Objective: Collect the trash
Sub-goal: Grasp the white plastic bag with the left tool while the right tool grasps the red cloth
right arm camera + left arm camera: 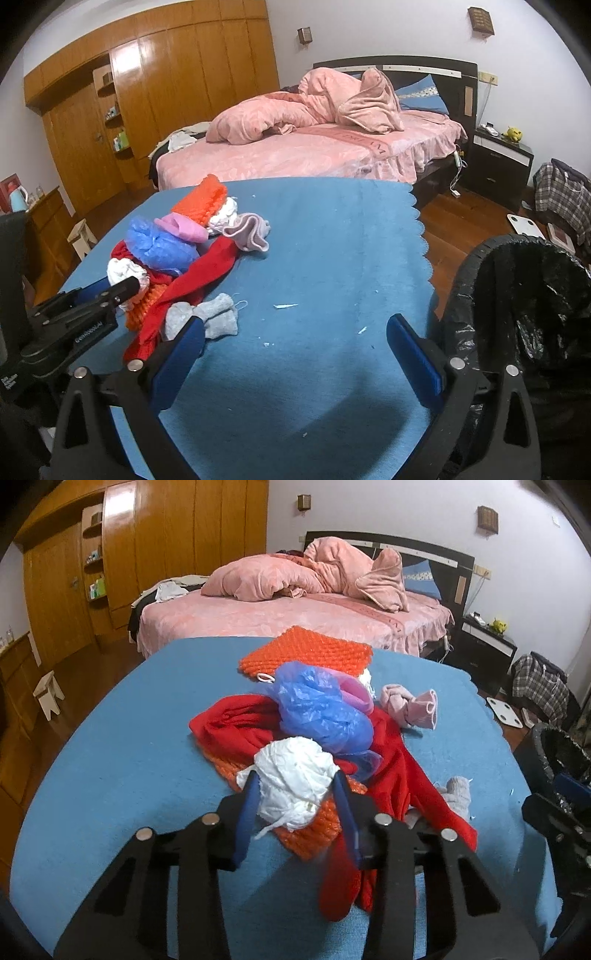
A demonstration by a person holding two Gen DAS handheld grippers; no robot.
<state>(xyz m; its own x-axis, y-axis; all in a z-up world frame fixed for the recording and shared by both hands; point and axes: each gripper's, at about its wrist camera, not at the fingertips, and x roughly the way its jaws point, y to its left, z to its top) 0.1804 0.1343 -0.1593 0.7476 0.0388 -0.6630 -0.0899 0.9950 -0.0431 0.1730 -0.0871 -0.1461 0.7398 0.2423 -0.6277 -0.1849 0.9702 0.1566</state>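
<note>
Left gripper: pads pinching the white tissue wad; lift clear of the red cloth.
Right gripper: jaws wide, empty, beside the black bin.

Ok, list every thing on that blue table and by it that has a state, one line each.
White paper wad: crumpled, pinched in the left gripper.
Left gripper: jaws closed on the wad.
Right gripper: jaws open, empty.
Blue plastic bag: crumpled, on the pile.
Trash bin: open, lined with a black bag.
</note>
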